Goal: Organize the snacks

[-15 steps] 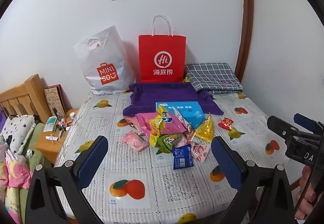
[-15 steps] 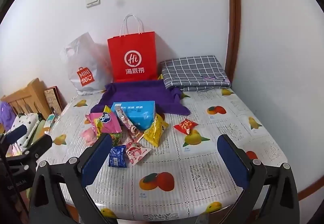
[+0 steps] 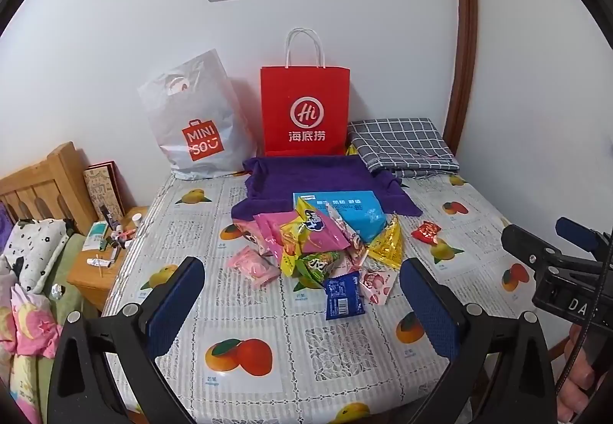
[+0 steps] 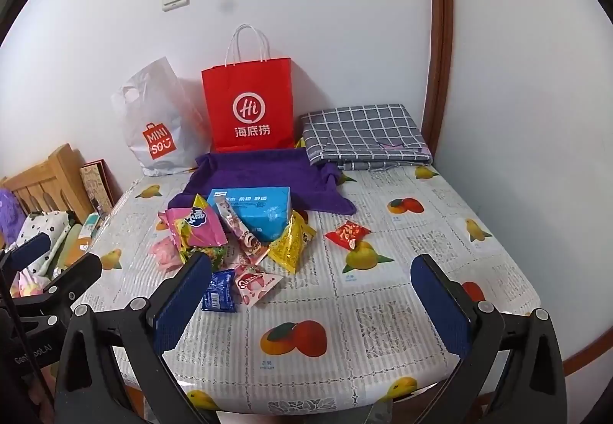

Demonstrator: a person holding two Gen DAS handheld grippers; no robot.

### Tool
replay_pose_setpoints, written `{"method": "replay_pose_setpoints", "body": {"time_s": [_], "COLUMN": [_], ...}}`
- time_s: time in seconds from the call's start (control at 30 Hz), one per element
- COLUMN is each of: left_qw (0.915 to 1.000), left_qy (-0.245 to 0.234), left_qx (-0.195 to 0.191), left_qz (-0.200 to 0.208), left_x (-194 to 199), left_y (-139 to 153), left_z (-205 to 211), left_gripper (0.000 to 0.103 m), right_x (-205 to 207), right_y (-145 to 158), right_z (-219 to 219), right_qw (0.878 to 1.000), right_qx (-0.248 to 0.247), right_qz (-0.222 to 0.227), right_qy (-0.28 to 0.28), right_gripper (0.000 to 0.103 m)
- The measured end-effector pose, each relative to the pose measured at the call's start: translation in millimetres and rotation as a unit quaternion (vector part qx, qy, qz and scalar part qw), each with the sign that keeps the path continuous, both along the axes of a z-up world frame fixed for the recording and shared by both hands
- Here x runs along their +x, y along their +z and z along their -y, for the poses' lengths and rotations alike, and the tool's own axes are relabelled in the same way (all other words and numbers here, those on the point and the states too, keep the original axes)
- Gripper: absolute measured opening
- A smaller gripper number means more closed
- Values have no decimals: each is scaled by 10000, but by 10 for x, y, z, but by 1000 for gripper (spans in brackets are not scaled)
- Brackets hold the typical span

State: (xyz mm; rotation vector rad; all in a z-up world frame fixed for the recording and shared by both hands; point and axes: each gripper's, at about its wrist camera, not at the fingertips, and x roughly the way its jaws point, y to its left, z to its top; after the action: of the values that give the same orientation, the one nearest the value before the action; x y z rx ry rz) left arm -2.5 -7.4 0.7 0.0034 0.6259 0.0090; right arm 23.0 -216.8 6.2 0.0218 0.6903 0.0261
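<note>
Both your grippers, left (image 3: 302,305) and right (image 4: 312,299), hang spread wide and empty at the near table edge. Crinkly foil snack packets (image 3: 322,248) lie heaped mid-table, near the purple towel (image 3: 306,179), likely their destination.

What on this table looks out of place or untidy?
The snack packets lie in a loose heap, partly leaning on the blue box. One small red packet lies apart, to their right. Nothing looks spilled or torn.

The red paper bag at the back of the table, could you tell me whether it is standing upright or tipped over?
Upright. The red paper bag stands on its base against the wall, handles pointing up.
</note>
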Motion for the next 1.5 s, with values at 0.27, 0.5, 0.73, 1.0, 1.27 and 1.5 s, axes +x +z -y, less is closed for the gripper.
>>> {"method": "replay_pose_setpoints", "body": {"time_s": [0.27, 0.5, 0.73, 1.0, 1.27, 1.5], "left_qw": [10000, 10000, 10000, 9999, 9999, 9999], "left_qy": [-36, -28, -29, -46, -34, -41], "left_qx": [-93, -91, -86, -87, -93, -101], "left_qz": [6, 21, 10, 22, 26, 20], "left_x": [3, -8, -4, -18, -28, -29], "left_y": [21, 6, 10, -1, -10, -21], "left_z": [-4, 8, 27, 23, 22, 37], "left_gripper": [102, 102, 102, 102, 102, 102], "right_x": [-55, -69, -84, -112, -116, -131], "right_y": [-37, -24, -20, -26, -33, -36], "right_z": [-43, -56, -55, -85, -86, -70], "right_qw": [10000, 10000, 10000, 9999, 10000, 10000], "right_qx": [-42, -41, -20, -46, -36, -24], "right_qz": [16, 41, 58, 60, 48, 56], "right_qy": [31, 33, 45, 75, 59, 36], "right_gripper": [103, 103, 103, 103, 103, 103]}}
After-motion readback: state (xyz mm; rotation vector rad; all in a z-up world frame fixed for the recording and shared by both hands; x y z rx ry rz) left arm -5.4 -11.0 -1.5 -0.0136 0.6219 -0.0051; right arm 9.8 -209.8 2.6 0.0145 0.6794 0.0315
